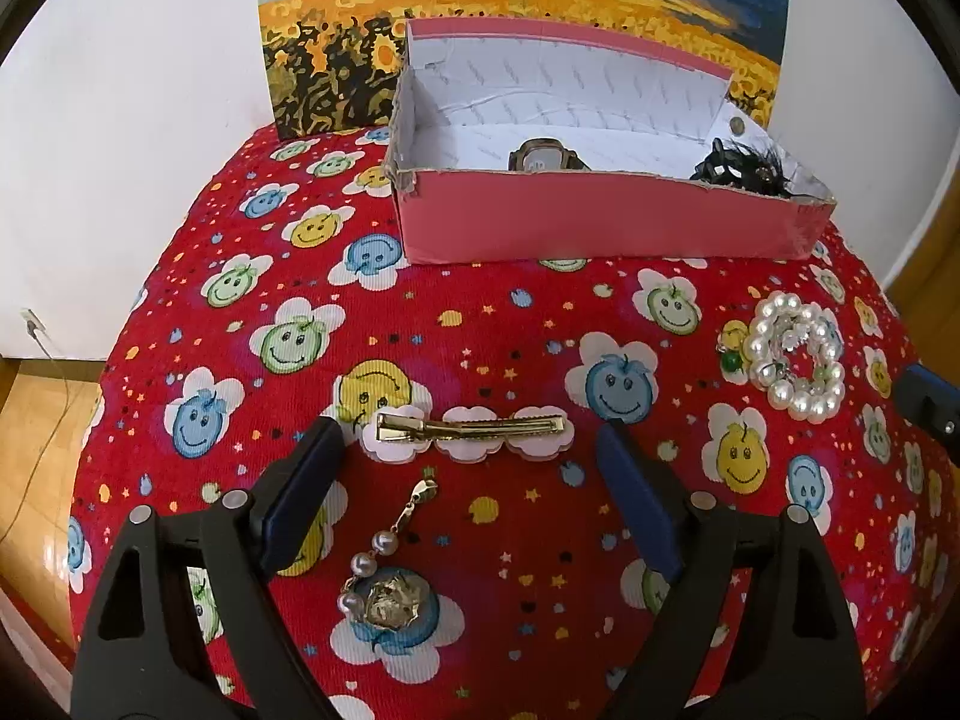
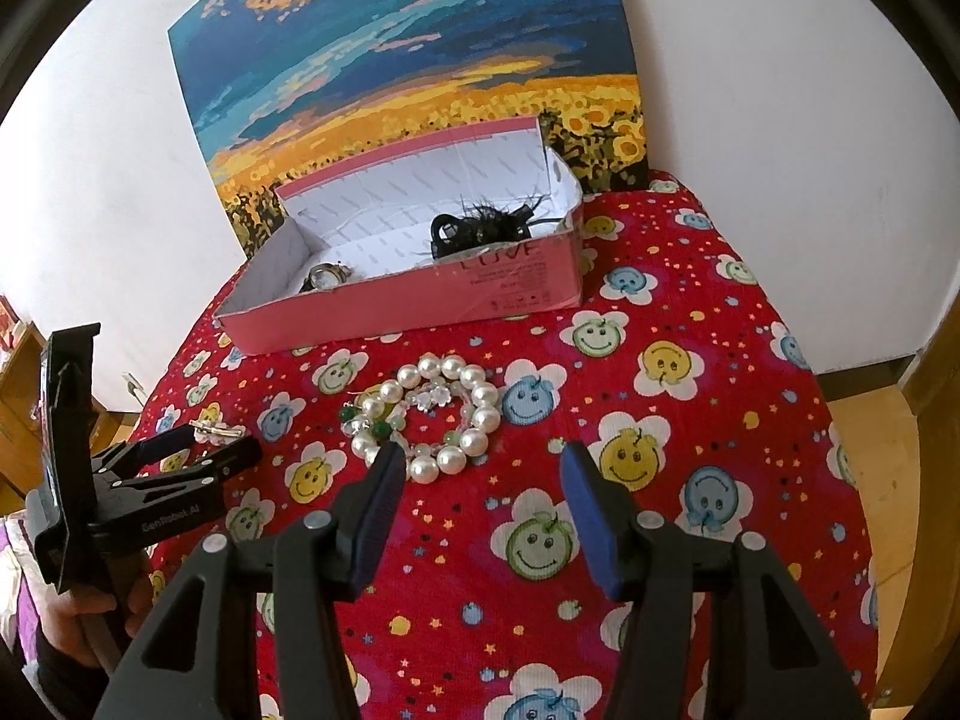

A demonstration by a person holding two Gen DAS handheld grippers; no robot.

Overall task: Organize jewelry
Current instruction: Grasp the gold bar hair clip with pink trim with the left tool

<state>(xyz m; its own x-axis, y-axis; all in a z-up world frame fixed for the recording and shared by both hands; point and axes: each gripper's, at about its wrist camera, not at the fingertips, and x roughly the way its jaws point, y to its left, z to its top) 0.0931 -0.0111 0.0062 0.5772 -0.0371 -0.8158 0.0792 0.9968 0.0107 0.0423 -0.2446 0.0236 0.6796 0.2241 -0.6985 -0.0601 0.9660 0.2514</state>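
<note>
A gold hair clip (image 1: 471, 427) on white cloud-shaped backing lies on the red smiley cloth, between the spread fingertips of my left gripper (image 1: 468, 429); the pads do not touch it. Nearer the camera lies a pearl-and-gold earring (image 1: 384, 576). A pearl bracelet (image 1: 795, 354) with green beads rests to the right. In the right wrist view that bracelet (image 2: 429, 414) sits just ahead of my right gripper (image 2: 483, 450), which is open and holds nothing. The left gripper (image 2: 198, 450) shows there at the left, over the hair clip (image 2: 216, 432).
A pink cardboard box (image 1: 600, 222) (image 2: 420, 300) stands at the back of the cloth, holding a watch (image 1: 546, 156) and a black feathered hair piece (image 1: 744, 165). A sunflower painting (image 2: 408, 60) leans on the white wall behind. The cloth-covered surface drops off at both sides.
</note>
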